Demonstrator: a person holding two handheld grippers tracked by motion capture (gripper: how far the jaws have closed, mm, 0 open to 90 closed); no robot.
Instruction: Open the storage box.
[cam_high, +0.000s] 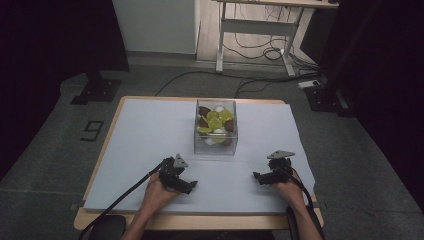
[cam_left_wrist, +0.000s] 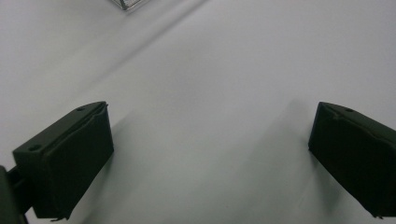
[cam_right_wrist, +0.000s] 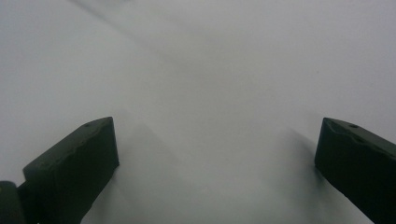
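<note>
Jaws of both the left gripper (cam_high: 186, 184) and right gripper (cam_high: 260, 177) stand spread and empty on the sheet (cam_high: 150, 145); the clear box (cam_high: 215, 128) of pieces sits untouched between and beyond them, so nothing looks started.

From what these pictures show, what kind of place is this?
Probably a lab or recording room. A wooden table covered by a pale sheet carries a clear box, black curtains hang around it, and cables lie under a desk behind.

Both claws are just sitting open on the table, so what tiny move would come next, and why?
Probably one gripper, say the left gripper, reaches forward toward the clear box of coloured pieces: both it and the right gripper rest open and empty on the white sheet, short of it.
</note>
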